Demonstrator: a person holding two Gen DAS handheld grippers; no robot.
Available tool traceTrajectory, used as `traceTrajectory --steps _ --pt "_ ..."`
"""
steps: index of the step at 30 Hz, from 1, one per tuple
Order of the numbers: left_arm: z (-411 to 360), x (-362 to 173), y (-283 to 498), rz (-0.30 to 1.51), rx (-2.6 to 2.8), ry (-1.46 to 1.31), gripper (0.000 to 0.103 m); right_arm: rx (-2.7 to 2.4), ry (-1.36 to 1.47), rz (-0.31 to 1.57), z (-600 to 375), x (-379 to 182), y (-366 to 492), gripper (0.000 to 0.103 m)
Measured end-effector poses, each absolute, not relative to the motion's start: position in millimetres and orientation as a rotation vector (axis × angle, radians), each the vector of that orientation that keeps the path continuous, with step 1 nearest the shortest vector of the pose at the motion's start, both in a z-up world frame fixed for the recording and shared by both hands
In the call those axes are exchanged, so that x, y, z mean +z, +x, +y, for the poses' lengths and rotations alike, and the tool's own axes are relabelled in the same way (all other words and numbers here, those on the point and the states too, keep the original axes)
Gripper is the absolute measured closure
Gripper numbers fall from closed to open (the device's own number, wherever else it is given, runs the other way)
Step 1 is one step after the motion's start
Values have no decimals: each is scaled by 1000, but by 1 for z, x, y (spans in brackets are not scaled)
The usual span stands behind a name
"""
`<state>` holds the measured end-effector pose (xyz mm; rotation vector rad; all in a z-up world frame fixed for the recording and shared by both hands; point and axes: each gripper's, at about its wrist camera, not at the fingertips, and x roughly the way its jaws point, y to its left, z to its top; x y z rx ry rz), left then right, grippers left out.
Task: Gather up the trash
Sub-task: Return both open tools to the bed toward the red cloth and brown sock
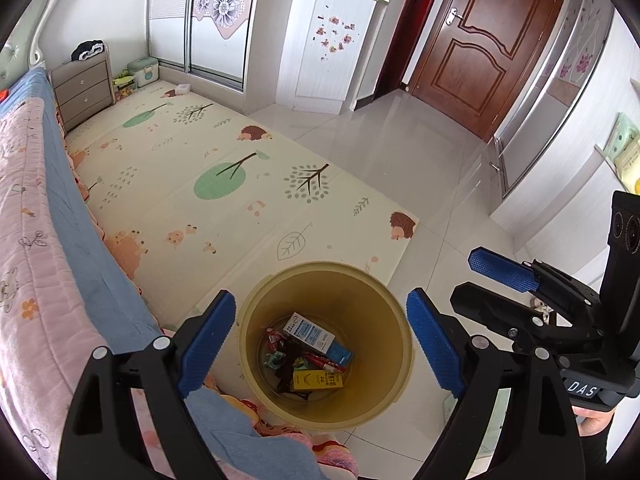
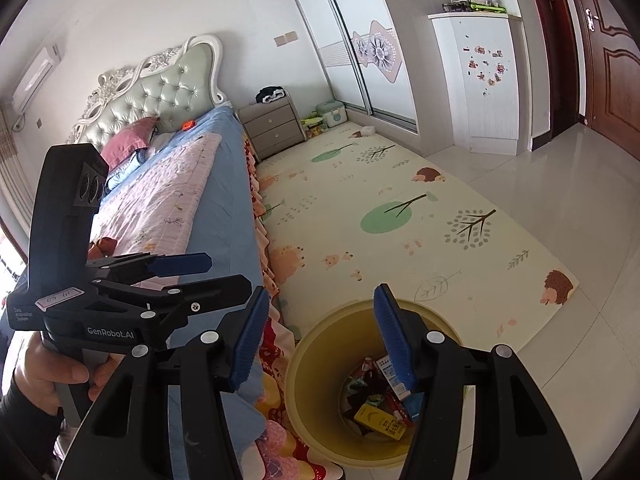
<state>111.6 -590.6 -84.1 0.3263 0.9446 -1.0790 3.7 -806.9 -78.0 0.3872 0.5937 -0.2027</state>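
A yellow trash bin (image 1: 384,392) stands on the floor beside the bed, and shows in the right wrist view too (image 2: 316,408). Inside lie a white and blue carton (image 1: 316,338), a yellow banana-milk box (image 1: 318,380) (image 2: 380,420) and several dark and red wrappers (image 1: 288,356). My left gripper (image 1: 320,344) is open and empty, held above the bin with its jaws either side of the opening. My right gripper (image 2: 324,344) is open and empty, above the bin's near left rim. In the left wrist view the right gripper (image 1: 508,276) hovers to the right of the bin.
A bed with a blue sheet and pink quilt (image 2: 168,208) runs along the left. A cream play mat (image 1: 224,184) covers the floor beyond the bin. A grey nightstand (image 1: 82,90), sliding wardrobe (image 1: 200,20), white cabinet (image 1: 324,48) and brown door (image 1: 480,44) line the far walls.
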Motion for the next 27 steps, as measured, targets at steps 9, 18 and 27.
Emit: traceTrajectory --steps 9,18,27 --pt "-517 -53 129 821 -1006 226 14 -114 293 534 -761 -46 30 48" --pt "-398 -23 170 727 -778 147 12 102 227 512 -676 -21 92 48" --pt "-276 1 209 655 -536 142 10 280 163 533 -582 -10 153 48"
